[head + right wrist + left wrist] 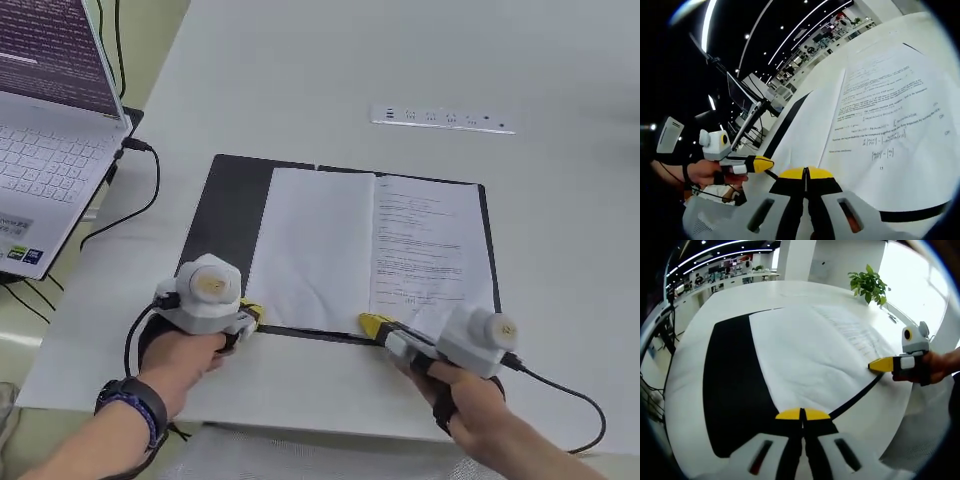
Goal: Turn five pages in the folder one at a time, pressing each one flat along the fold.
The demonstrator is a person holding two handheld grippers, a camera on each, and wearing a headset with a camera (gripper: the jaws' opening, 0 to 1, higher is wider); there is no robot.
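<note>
**Open-plan office around a white table**

A laptop (pixel 45 130) is sitting open at the upper left of the head view, and a power strip (pixel 443 119) is lying on the white table (pixel 300 80) near the top. In the left gripper view, a potted plant (pixel 868 285) is standing at upper right. Ceiling light strips (pixel 725 249) are glowing over rows of desks (pixel 735 277) at upper left.

1. The white printed sheet (pixel 425 245) on the right side of my open black folder (pixel 225 215) carries lines of black type, all too small for me to read.
2. The white laptop's purple screen (pixel 50 50) shows pale text lines, which I can't read.
3. The small stickers (pixel 20 245) on its palm rest are unreadable too.
</note>
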